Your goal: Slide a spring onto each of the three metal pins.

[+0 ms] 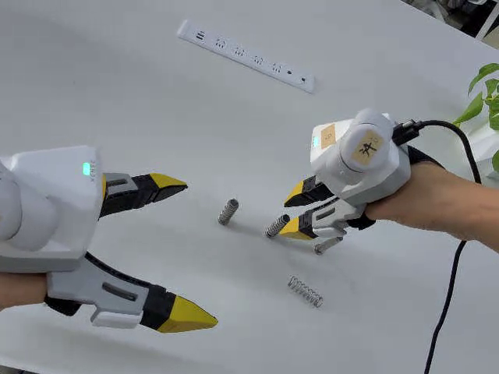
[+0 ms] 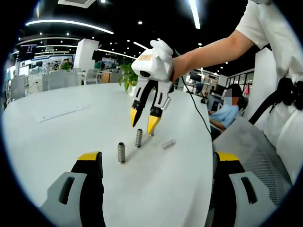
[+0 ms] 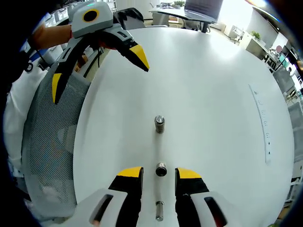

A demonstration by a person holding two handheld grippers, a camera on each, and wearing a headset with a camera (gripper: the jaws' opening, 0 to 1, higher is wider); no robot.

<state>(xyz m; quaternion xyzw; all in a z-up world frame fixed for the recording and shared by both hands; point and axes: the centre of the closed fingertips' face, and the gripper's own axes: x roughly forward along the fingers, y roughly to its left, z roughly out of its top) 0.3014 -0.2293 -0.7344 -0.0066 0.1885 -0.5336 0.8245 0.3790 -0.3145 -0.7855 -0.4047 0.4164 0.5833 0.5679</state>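
On the left we have the left gripper [image 1: 179,249], low by the near edge of the bench [image 1: 117,93], its jaws spread wide with nothing between them. Moving right, we count three metal pins and three springs. The first pin [image 1: 228,211] stands upright around the middle of the bench, with the first spring [image 3: 160,126] coiled round it below the head. Just right of it the second pin [image 1: 277,226] stands as well, wearing the second spring [image 2: 138,138]. That pin sits between the yellow tips of the right gripper [image 1: 290,212]. Its jaws are parted, and in the right gripper view we see a gap on either side of the pin, so nothing is clamped. A hand [image 1: 405,195] holds that gripper in from the right edge. Under it the third pin [image 1: 328,245] lies flat on the bench, bare. The third spring [image 1: 305,291] lies loose, a little nearer the near edge and apart from all three pins. That makes two pins sprung and one not. Along the far edge runs one white power strip [image 1: 245,54]. At the right edge a black cable [image 1: 452,257] trails down, beside one green plant [image 1: 487,93].
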